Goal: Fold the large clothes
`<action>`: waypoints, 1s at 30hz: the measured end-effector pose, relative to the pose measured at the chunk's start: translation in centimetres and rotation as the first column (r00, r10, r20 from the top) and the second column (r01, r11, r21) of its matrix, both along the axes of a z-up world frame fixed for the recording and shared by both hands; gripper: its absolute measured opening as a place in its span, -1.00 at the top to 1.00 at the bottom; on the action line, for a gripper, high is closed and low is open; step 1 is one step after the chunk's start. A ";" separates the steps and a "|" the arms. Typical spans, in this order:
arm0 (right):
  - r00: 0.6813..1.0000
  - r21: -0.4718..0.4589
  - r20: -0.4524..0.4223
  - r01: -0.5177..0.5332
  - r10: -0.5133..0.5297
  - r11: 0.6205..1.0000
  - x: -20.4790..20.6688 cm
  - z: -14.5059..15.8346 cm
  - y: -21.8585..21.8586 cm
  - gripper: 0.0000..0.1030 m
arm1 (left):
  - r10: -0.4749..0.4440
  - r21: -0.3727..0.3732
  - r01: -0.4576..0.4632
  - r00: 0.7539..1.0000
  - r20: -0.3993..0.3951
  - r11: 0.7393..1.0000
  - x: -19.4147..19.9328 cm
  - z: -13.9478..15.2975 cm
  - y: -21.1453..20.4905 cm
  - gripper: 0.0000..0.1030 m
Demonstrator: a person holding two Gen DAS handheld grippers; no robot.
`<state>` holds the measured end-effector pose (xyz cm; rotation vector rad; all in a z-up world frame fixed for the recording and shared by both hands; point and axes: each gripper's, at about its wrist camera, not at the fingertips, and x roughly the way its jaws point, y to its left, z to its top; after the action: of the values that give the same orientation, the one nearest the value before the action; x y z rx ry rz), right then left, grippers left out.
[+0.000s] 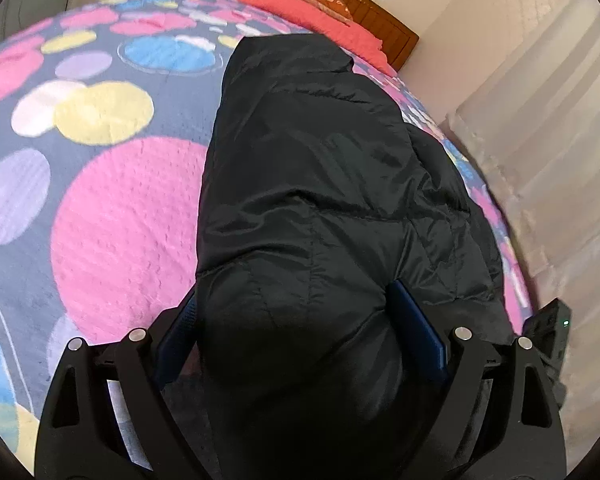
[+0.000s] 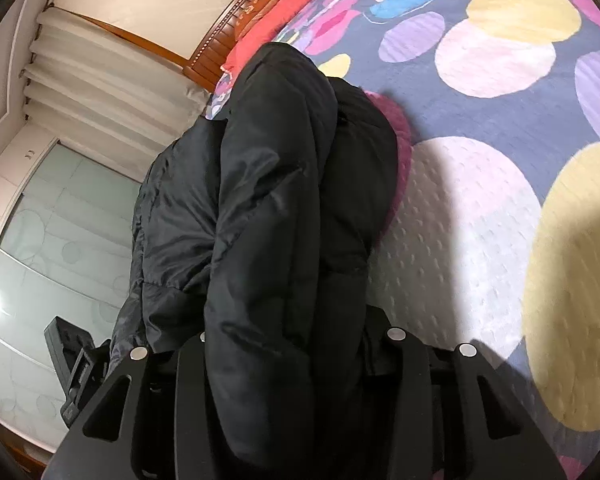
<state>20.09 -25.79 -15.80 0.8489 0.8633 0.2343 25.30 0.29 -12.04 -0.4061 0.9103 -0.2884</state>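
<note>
A black puffy jacket (image 1: 320,184) lies folded lengthwise on the spotted bedspread (image 1: 112,216), near the bed's right edge. My left gripper (image 1: 294,292) stands wide at the jacket's near end. The thick fold bulges up between its blue pads (image 1: 416,320), and the right pad's inner face shows bare. In the right wrist view a long fold of the jacket (image 2: 268,200) runs between the jaws of my right gripper (image 2: 288,336) and drapes over them, hiding the fingertips. The fold looks pinched there.
A coral blanket (image 1: 312,12) and a wooden headboard (image 1: 384,24) are at the far end of the bed. Pale curtains (image 1: 548,128) hang close to the bed's right side. A frosted-glass wardrobe (image 2: 60,240) stands beyond. Each view catches the other gripper's body (image 2: 72,360) beside the jacket.
</note>
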 end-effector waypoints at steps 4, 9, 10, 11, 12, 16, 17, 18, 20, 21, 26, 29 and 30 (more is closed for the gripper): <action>1.000 -0.012 -0.013 0.016 -0.016 1.000 0.4 0.7 0.0 0.22 | 0.004 0.005 -0.004 1.000 -0.001 1.000 0.0 -0.1 -0.2 -0.76; 0.998 -0.016 -0.022 0.051 -0.051 0.999 -0.4 0.7 -0.3 0.08 | 0.006 -0.004 -0.006 1.000 -0.013 1.000 0.2 -0.2 0.2 -0.77; 0.998 -0.018 -0.026 0.057 -0.058 0.998 -0.6 0.9 -0.6 0.02 | 0.008 -0.005 -0.008 1.000 -0.017 1.000 0.1 -0.1 0.3 -0.79; 0.997 -0.019 -0.032 0.069 -0.069 0.997 -0.8 1.0 -0.7 -0.01 | 0.012 -0.004 -0.012 1.000 -0.024 1.000 0.0 -0.1 0.4 -0.81; 0.996 -0.017 -0.034 0.076 -0.076 0.997 -1.2 1.1 -0.9 -0.04 | 0.017 -0.010 -0.017 0.999 -0.034 1.000 -0.1 -0.1 0.6 -0.81; 0.995 -0.025 -0.026 0.095 -0.096 0.995 -2.6 1.9 -1.8 -0.06 | 0.022 -0.008 -0.022 0.999 -0.043 1.000 -0.8 0.3 0.9 -0.81; 0.995 -0.036 -0.024 0.099 -0.100 0.994 -3.1 2.2 -1.9 -0.06 | 0.022 -0.003 -0.022 0.999 -0.040 1.000 -1.1 0.4 1.0 -0.82; 0.994 -0.044 -0.022 0.104 -0.105 0.994 -3.5 2.5 -1.9 -0.07 | 0.023 -0.003 -0.023 0.999 -0.040 1.000 -1.3 0.5 1.0 -0.81; 0.993 -0.056 -0.019 0.117 -0.119 0.992 -4.3 2.9 -2.1 -0.07 | 0.026 -0.009 -0.027 0.999 -0.046 1.000 -1.7 0.6 1.1 -0.81; 0.992 -0.059 -0.019 0.124 -0.125 0.990 -4.5 3.2 -1.9 -0.10 | 0.028 -0.015 -0.029 0.998 -0.049 0.999 -1.8 0.6 1.2 -0.81; 0.986 -0.088 0.019 0.169 -0.168 0.982 -6.8 5.0 -2.2 -0.12 | 0.032 0.001 -0.032 0.999 -0.036 0.999 -3.2 1.3 1.1 -0.81; 0.984 -0.115 0.050 0.177 -0.173 0.977 -8.5 6.3 -2.0 -0.12 | 0.035 0.005 -0.035 0.999 -0.030 0.999 -3.9 1.6 0.9 -0.81; 0.983 -0.125 0.059 0.177 -0.171 0.976 -9.2 6.6 -2.4 -0.12 | 0.035 0.004 -0.035 0.999 -0.030 0.999 -4.1 1.6 0.9 -0.81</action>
<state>10.88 -28.14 -9.24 0.7892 0.7459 0.0440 21.21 1.17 -10.44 -0.4240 0.9321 -0.2489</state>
